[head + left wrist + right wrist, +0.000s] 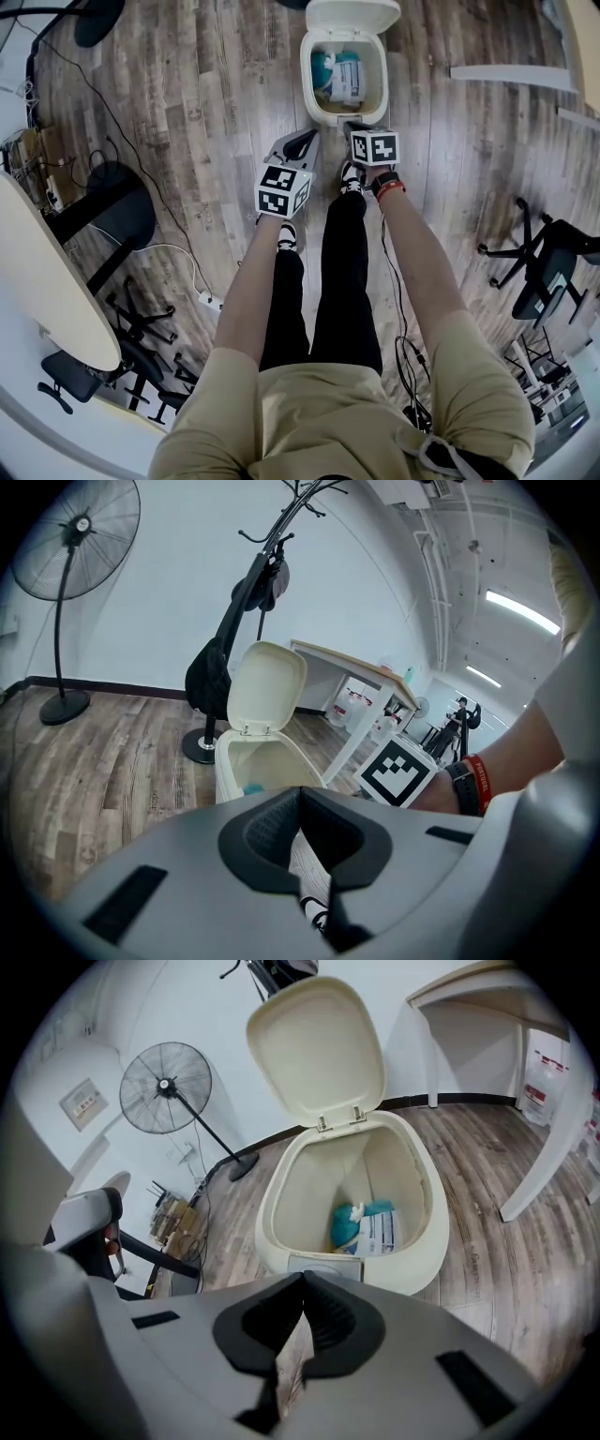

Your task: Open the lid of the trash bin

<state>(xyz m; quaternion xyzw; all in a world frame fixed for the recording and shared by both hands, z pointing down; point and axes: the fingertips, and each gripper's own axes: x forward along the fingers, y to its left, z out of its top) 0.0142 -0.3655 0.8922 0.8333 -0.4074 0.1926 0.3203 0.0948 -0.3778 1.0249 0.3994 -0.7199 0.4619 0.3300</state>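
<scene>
- Head view: the bin [343, 118] stands on the wood floor [187, 112] straight ahead of the person's feet, with its lid [352, 16] hinged up at the far side. The right gripper [354, 127] has its tips at the bin's near rim. The left gripper [307, 138] is just left of that rim, apart from it. A desk [37, 272] and a power strip [208, 300] lie to the left and a chair [544, 262] to the right, all well apart from the bin. We see nothing between the grippers and the bin.
- Left gripper view: the left gripper [300, 791] has its jaws closed tip to tip with nothing in them. The bin [228, 772] is beyond and slightly left, its lid [267, 686] upright. Only this view shows the coat rack [272, 536] with a bag [211, 672] behind the bin. It also shows a fan [80, 527] and a table [352, 663].
- Right gripper view: the right gripper [303, 1281] likewise has its jaws together and empty. The bin [422, 1241] is directly ahead and close, its lid [317, 1049] raised. We see the inside best here: rubbish [366, 1227] lies at the bottom.
</scene>
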